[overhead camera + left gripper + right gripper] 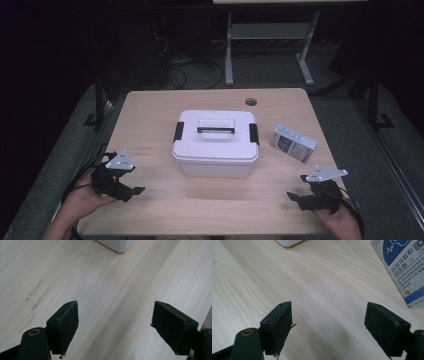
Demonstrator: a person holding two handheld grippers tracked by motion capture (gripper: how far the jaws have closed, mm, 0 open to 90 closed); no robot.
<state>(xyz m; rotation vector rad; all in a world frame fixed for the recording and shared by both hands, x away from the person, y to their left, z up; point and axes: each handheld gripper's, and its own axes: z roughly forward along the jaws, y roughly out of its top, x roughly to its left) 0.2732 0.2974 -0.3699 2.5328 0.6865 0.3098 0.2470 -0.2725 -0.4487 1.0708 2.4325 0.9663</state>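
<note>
- Pale wood-grain desk (150,205) stood in a dim room, dark grey carpet around it and a white metal frame on the floor beyond — a round cable hole near its far edge.
- At the centre sat a white lidded storage box (216,144), its clear handle lying flat and a black latch on each short side, both seemingly clipped down.
- Just right of the box lay a small blue-and-white carton (293,143), printed face up, apart from the box.
- Left tongs (131,190) rested near the front left corner of the desk, jaws spread wide and empty; the left gripper view showed bare wood between them and a corner of the box ahead.
- Right tongs (295,196) waited at the front right, equally wide and holding nothing — the carton lay just ahead to one side in the right gripper view.
- Judged from this layout, the lid came first: each tongs would best go to its own latch, approaching level and square, lifting the clips evenly so the box did not slide.
</note>
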